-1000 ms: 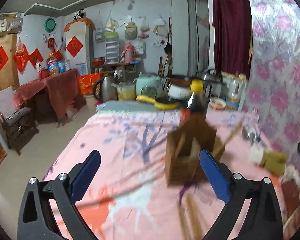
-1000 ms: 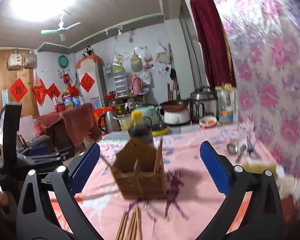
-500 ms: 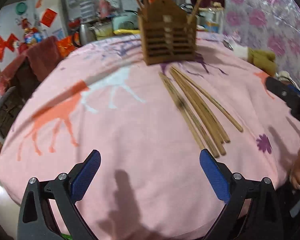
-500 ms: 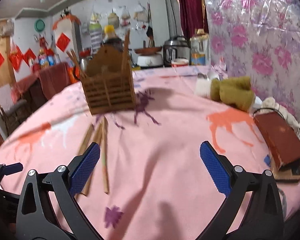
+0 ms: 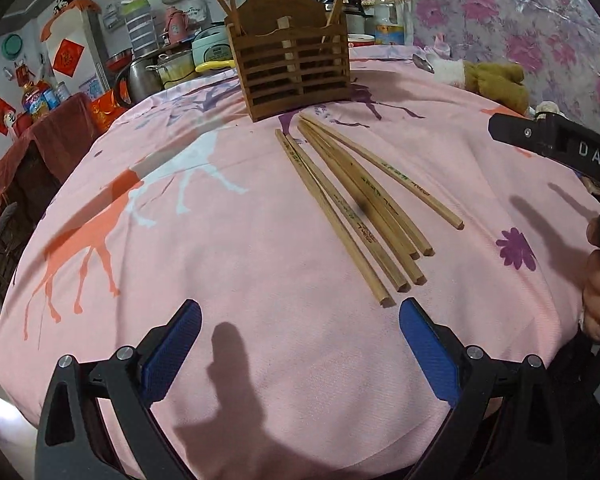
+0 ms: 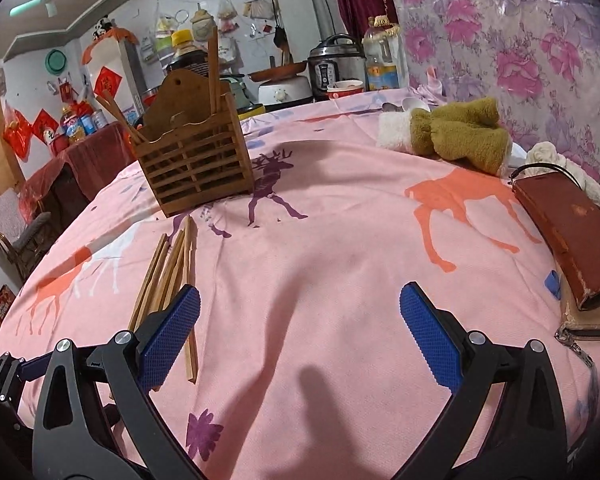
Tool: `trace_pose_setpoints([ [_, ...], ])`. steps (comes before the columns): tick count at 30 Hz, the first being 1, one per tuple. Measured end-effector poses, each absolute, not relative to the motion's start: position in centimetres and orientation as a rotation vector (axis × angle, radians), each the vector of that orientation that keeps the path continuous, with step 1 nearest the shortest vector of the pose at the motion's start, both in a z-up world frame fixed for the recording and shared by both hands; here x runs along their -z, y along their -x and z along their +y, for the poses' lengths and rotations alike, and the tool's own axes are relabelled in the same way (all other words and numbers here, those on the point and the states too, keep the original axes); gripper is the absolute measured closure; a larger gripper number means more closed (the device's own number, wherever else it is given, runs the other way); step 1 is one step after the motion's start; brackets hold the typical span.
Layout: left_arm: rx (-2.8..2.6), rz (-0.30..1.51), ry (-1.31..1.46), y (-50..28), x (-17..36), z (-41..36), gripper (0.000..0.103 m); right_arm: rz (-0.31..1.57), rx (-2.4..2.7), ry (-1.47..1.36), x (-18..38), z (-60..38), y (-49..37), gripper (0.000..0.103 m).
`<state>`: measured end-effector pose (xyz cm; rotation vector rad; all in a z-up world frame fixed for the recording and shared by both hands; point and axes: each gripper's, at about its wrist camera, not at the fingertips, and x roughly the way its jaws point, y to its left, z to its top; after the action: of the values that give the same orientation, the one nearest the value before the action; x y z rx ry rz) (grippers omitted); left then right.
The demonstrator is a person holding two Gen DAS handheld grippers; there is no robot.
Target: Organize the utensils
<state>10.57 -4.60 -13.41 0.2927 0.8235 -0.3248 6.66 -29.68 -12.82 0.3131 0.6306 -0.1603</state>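
Several wooden chopsticks (image 5: 356,204) lie side by side on the pink deer-print cloth (image 5: 220,248), in front of a brown slatted wooden holder (image 5: 296,68) with a few chopsticks standing in it. My left gripper (image 5: 300,344) is open and empty, just short of the chopsticks' near ends. In the right wrist view the holder (image 6: 192,168) stands far left and the chopsticks (image 6: 168,268) lie by the left finger. My right gripper (image 6: 300,336) is open and empty over bare cloth.
An olive and white plush cloth (image 6: 452,136) lies at the back right. A red-brown case (image 6: 568,236) sits at the right edge. Pots, a rice cooker (image 6: 336,68) and bottles stand behind the table. The right gripper's body (image 5: 560,152) shows at the left view's right side.
Both grippers have pulled back and tipped down from near the holder to the table's near side. The chopsticks on the cloth are now in full view. Both stay open.
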Motion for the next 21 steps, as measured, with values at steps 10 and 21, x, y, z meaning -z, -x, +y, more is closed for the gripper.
trace_pose_setpoints([
  [10,0.163,0.882,-0.121,-14.2,13.6,0.7,0.005,0.631,0.16,-0.311,12.8,-29.6,-6.7,0.007],
  [21,0.18,0.845,-0.188,-13.2,13.4,-0.8,0.005,0.629,0.162,-0.304,12.8,-29.5,-6.7,0.007],
])
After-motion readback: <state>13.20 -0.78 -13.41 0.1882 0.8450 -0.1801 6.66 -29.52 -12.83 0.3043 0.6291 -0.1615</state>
